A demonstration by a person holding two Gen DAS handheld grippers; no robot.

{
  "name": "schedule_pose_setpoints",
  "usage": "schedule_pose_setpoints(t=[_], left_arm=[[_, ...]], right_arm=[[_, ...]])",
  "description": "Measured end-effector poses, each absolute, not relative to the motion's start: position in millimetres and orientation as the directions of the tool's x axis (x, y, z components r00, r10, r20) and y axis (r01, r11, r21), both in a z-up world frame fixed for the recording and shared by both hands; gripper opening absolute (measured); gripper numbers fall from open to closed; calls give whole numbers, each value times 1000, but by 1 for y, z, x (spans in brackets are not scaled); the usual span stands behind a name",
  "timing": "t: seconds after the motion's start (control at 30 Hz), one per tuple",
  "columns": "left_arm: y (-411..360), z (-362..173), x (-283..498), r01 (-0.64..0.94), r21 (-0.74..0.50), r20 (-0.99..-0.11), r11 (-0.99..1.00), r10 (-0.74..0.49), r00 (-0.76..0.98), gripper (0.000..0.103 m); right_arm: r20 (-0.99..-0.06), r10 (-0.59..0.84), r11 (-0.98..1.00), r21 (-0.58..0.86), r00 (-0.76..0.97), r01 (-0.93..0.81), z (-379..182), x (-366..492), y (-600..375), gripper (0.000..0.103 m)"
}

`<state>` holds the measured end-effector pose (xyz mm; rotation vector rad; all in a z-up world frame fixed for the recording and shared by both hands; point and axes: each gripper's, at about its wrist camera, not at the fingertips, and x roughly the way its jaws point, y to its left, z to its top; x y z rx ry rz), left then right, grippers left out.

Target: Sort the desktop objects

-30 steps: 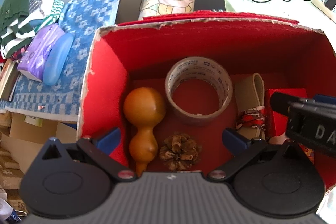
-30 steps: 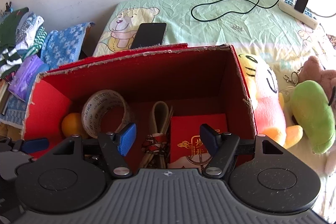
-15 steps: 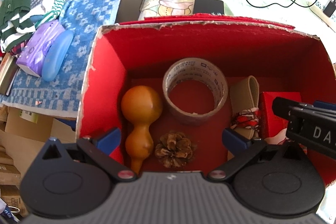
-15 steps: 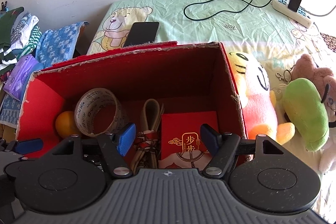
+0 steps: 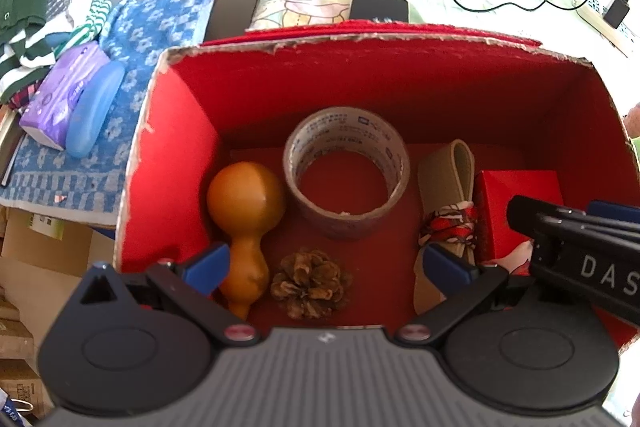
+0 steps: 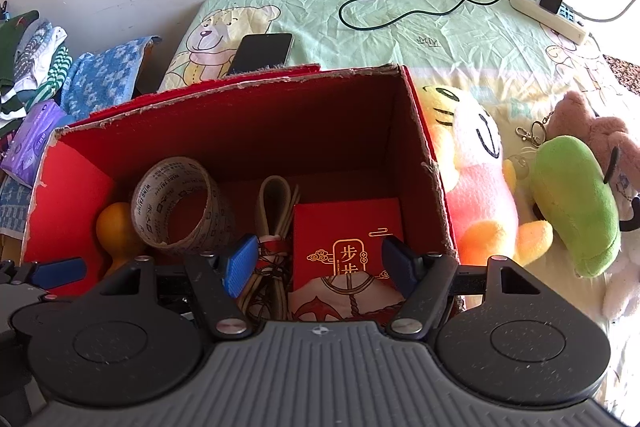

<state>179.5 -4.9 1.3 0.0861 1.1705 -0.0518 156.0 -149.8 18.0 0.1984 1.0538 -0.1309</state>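
mostly green bedsheet (image 6: pixel 440 39) beneath red box (image 6: pixel 224 131)

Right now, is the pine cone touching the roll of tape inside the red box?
Apart. In the left wrist view a strip of red box floor shows between the pine cone and the roll of tape.

Glossy smooth gourd (image 5: pixel 244 199), rough-edged cardboard box (image 5: pixel 360 43), paper-core tape roll (image 5: pixel 346 179).

Both grippers hang side by side, angled downward. The left gripper (image 5: pixel 326 265) has its blue-padded jaws spread wide, nothing between them. The right gripper (image 6: pixel 320 261) is spread as well and grips nothing, its black body edging into the left camera's view.
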Motion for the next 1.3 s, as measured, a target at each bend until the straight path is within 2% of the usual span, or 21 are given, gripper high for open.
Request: schedule_pose_setpoints(t=[1.3], left_arm=[[-2,0,170,103,94,-929,990,50,367,103]], right_arm=[[-863,32,977,133,505,166,24,140,-146,71]])
